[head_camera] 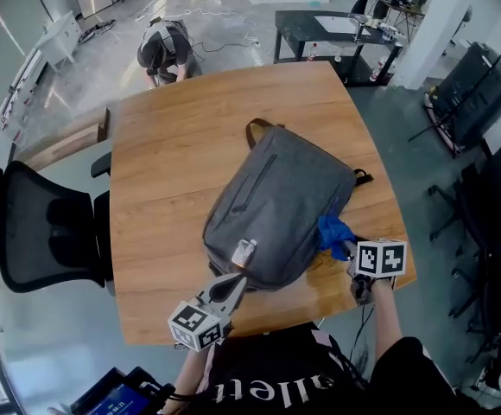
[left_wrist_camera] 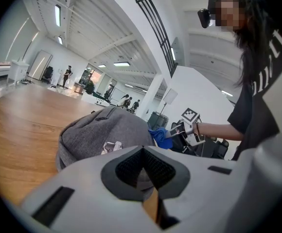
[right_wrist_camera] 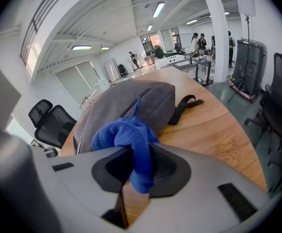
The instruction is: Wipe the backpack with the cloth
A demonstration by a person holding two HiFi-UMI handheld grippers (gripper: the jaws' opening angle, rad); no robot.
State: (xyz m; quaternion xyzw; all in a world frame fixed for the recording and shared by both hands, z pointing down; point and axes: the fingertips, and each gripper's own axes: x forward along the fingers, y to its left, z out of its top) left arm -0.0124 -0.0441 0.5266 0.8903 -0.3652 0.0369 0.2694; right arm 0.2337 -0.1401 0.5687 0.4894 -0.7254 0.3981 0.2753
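Wooden table (head_camera: 173, 154), black office chair (head_camera: 34, 227) beside it, glossy grey floor (head_camera: 130, 41).

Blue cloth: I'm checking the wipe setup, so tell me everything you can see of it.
The cloth is bright blue, soft and fuzzy-looking, bunched into a crumpled wad. The right gripper is shut on one fold, which hangs down between its jaws. The bunched part seems pressed against the right side of the grey backpack, near its end closest to the person, above the wooden table.

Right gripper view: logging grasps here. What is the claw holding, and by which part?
The right claw is shut on the cloth, pinching a hanging fold; the rest bunches above the jaws.
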